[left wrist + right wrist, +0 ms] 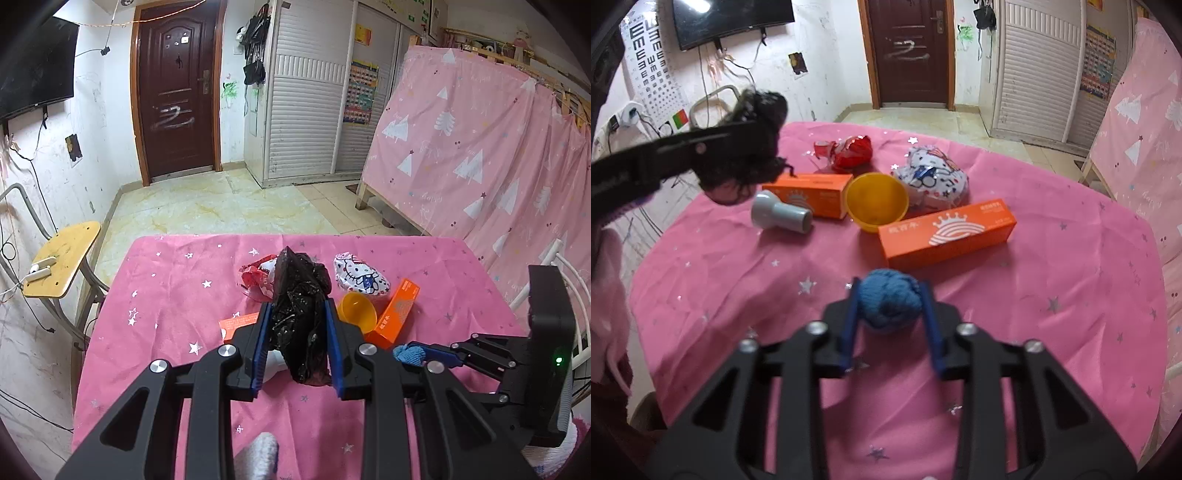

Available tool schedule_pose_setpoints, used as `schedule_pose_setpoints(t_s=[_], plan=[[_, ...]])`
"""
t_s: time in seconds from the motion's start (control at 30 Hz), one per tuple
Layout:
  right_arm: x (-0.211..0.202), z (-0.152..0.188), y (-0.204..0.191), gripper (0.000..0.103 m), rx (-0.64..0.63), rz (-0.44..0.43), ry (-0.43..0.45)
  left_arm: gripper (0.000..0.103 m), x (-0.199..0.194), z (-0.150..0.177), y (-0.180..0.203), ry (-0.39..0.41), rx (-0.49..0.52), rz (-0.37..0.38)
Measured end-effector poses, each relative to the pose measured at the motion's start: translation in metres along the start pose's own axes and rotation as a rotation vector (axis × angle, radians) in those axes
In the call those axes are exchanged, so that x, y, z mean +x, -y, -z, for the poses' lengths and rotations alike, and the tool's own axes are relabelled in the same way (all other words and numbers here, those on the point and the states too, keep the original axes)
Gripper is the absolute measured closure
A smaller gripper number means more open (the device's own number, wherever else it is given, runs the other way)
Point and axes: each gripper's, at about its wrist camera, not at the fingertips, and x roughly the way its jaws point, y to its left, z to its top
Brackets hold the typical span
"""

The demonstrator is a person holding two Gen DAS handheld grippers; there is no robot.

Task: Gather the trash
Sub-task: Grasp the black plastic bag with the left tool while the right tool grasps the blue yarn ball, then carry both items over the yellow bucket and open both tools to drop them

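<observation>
With the left hand-held gripper clamped on the black bag and the right hand-held gripper on a blue ball, nothing's bagged, and boxes, wrappers and the yellow cup beyond the ball remain.

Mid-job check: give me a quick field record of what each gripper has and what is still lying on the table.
left gripper: shut on black plastic bag, lifted off the cloth
right gripper: shut on blue knitted ball
table: pink star-print cloth
still on table: two orange boxes, yellow bowl, red wrapper, cartoon-print pouch, grey cylinder
bin: none in view
</observation>
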Motion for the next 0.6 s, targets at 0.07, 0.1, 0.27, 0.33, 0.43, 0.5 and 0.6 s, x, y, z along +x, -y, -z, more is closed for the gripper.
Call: schedule_pose_setpoints(t_s=[0.07,0.1,0.27,0.33,0.43,0.5,0.6], plan=[[-0.002,0.000,0.000,0.076,0.003,0.002,0.008,0.083,-0.002,0.000,0.001,0.003,0.002,-0.001],[-0.003,0.000,0.001,0.076,0.003,0.001,0.014,0.083,-0.004,-0.001,0.002,0.004,0.004,-0.002],[-0.017,0.001,0.009,0.076,0.023,-0.002,0.054,0.083,-0.009,-0.002,0.011,0.012,0.015,-0.007],[-0.022,0.001,0.015,0.076,0.032,-0.003,0.067,0.083,-0.013,-0.003,0.015,0.018,0.022,-0.007],[-0.033,0.003,0.025,0.076,0.051,0.003,0.091,0.083,-0.018,-0.004,0.025,0.022,0.037,-0.009],[-0.042,0.005,0.034,0.075,0.068,0.010,0.113,0.083,-0.021,-0.004,0.032,0.026,0.047,-0.009],[-0.058,0.010,0.048,0.075,0.096,0.021,0.151,0.083,-0.025,-0.004,0.048,0.033,0.070,-0.007]])
